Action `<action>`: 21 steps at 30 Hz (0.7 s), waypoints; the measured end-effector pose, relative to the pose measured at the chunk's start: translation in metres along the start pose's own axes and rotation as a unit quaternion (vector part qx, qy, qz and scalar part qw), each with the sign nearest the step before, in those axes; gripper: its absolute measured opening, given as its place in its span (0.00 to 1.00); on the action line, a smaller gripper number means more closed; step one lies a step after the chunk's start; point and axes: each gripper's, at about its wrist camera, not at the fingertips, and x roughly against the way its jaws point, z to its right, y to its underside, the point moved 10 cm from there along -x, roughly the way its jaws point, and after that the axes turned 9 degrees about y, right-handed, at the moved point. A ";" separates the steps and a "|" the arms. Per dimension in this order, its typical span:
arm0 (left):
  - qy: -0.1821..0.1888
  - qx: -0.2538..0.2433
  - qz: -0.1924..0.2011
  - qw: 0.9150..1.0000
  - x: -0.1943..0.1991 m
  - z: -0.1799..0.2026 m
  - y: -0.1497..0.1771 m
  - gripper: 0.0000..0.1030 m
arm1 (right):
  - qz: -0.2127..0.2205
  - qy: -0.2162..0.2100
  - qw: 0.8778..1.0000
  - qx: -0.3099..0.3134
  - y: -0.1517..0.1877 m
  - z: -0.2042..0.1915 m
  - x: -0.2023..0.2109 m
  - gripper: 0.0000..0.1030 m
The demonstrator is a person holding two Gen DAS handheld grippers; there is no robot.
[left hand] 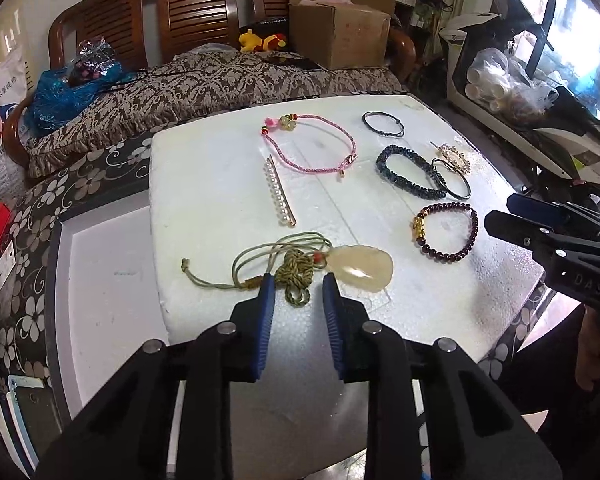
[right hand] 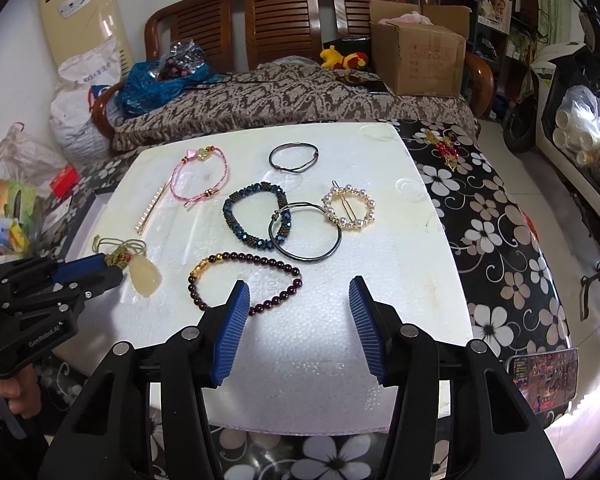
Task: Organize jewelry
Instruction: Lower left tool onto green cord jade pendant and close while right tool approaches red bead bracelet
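Note:
Jewelry lies spread on a white foam board (left hand: 220,184) (right hand: 400,264). My left gripper (left hand: 299,282) is open, its fingertips on either side of the green knotted cord of a pale jade pendant necklace (left hand: 362,266) (right hand: 144,276). My right gripper (right hand: 299,288) is open and empty at the near edge, its left finger over a dark red bead bracelet (right hand: 244,276) (left hand: 446,232). Farther out lie a blue bead bracelet (right hand: 254,216), a dark metal bangle (right hand: 306,232), a pearl ring hair clip (right hand: 350,210), a black cord bracelet (right hand: 294,156), a pink cord bracelet (right hand: 202,176) and a pearl bar clip (right hand: 150,210).
The board rests on a black floral tablecloth (right hand: 500,240). A white box lid (left hand: 100,280) lies left of the board. A phone (right hand: 544,376) sits at the table's right front corner. A red and gold trinket (right hand: 446,148) lies at the back right. A sofa (right hand: 292,92) stands behind.

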 end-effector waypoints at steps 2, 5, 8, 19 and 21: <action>-0.002 -0.001 0.001 1.000 0.000 0.000 0.001 0.24 | 0.001 0.000 1.000 0.002 0.000 0.000 0.000 0.54; -0.009 -0.006 0.001 1.000 0.000 0.000 0.001 0.24 | -0.001 0.001 1.000 0.002 0.000 0.000 0.000 0.54; -0.016 -0.012 0.004 1.000 0.001 0.000 0.000 0.24 | -0.002 0.000 1.000 0.003 0.000 0.000 0.000 0.54; -0.027 -0.032 0.012 0.999 -0.001 0.000 -0.007 0.25 | -0.007 -0.001 1.000 0.004 0.003 -0.003 -0.005 0.54; -0.020 -0.035 0.010 0.999 -0.002 0.001 -0.006 0.15 | -0.007 -0.002 1.000 0.004 0.003 -0.003 -0.006 0.54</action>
